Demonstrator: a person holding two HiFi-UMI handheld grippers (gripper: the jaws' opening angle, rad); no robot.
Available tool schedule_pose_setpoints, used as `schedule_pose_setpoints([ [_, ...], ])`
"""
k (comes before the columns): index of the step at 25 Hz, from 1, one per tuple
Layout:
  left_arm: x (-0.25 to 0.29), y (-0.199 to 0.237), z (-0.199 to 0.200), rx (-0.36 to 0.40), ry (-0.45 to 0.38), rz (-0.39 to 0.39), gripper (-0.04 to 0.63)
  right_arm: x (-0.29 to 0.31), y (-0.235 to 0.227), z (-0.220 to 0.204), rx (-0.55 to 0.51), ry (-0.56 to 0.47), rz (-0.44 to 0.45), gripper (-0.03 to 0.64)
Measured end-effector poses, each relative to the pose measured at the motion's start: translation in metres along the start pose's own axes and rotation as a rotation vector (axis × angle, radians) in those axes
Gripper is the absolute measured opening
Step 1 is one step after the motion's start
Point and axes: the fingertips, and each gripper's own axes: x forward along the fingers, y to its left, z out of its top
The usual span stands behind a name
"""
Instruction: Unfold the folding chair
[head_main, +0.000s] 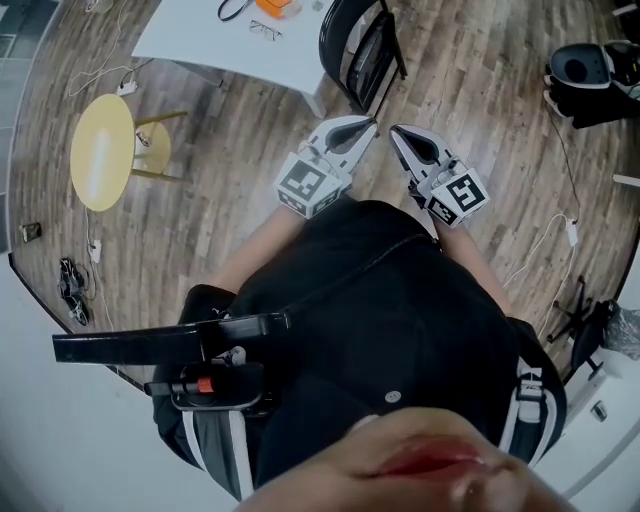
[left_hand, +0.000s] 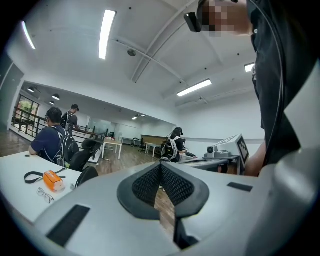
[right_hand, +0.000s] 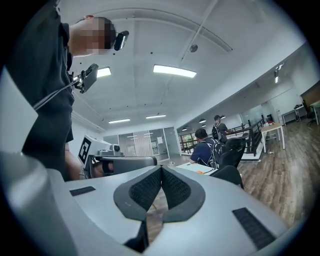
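Observation:
A black folding chair (head_main: 360, 45) stands folded on the wood floor beside a white table's corner, at the top of the head view. Both grippers are held level in front of the person's body and point toward it, a short way off. My left gripper (head_main: 365, 128) is shut with nothing between its pads. My right gripper (head_main: 397, 132) is shut and empty too, just to its right. The left gripper view shows its meshed pads (left_hand: 150, 182) pressed together, and a dark chair back (left_hand: 86, 176) low beyond them. In the right gripper view the pads (right_hand: 175, 187) also meet.
The white table (head_main: 200, 40) carries glasses and an orange object. A small round yellow table (head_main: 100, 150) stands at the left with cables on the floor near it. Black equipment (head_main: 585, 70) lies at the upper right. A seated person (left_hand: 50, 142) is at the table in the background.

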Motion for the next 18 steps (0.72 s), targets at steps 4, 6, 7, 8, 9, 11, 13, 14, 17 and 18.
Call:
schedule_pose_setpoints([
  [4,-0.001,0.036,-0.001,-0.021,0.004,-0.02,-0.006,0.036,-0.015,0.005,0.001,-0.003,-0.044,0.008],
  [6,-0.002,0.051,-0.002,-0.033,0.009,-0.033,-0.006,0.05,-0.021,0.005,0.004,-0.004,-0.066,0.008],
  [7,-0.002,0.058,-0.003,-0.039,0.011,-0.038,-0.006,0.056,-0.024,0.005,0.006,-0.003,-0.076,0.008],
  [8,-0.002,0.065,-0.004,-0.045,0.013,-0.041,-0.006,0.061,-0.026,0.004,0.009,-0.003,-0.086,0.008],
  [9,-0.002,0.071,-0.005,-0.05,0.015,-0.043,-0.006,0.064,-0.028,0.004,0.012,-0.001,-0.094,0.008],
  [11,0.001,0.078,-0.008,-0.059,0.022,-0.045,-0.006,0.067,-0.033,0.003,0.013,0.008,-0.102,0.008],
  [13,0.007,0.082,-0.011,-0.065,0.026,-0.045,-0.006,0.065,-0.041,0.001,0.005,0.02,-0.109,0.008],
  [14,0.012,0.085,-0.012,-0.067,0.028,-0.043,-0.006,0.064,-0.049,0.0,0.004,0.023,-0.116,0.008],
  [17,0.028,0.094,-0.016,-0.07,0.031,-0.026,-0.006,0.06,-0.074,0.002,0.013,0.02,-0.132,0.008],
  [18,0.036,0.096,-0.017,-0.069,0.032,-0.017,-0.006,0.058,-0.081,0.003,0.012,0.02,-0.128,0.008],
])
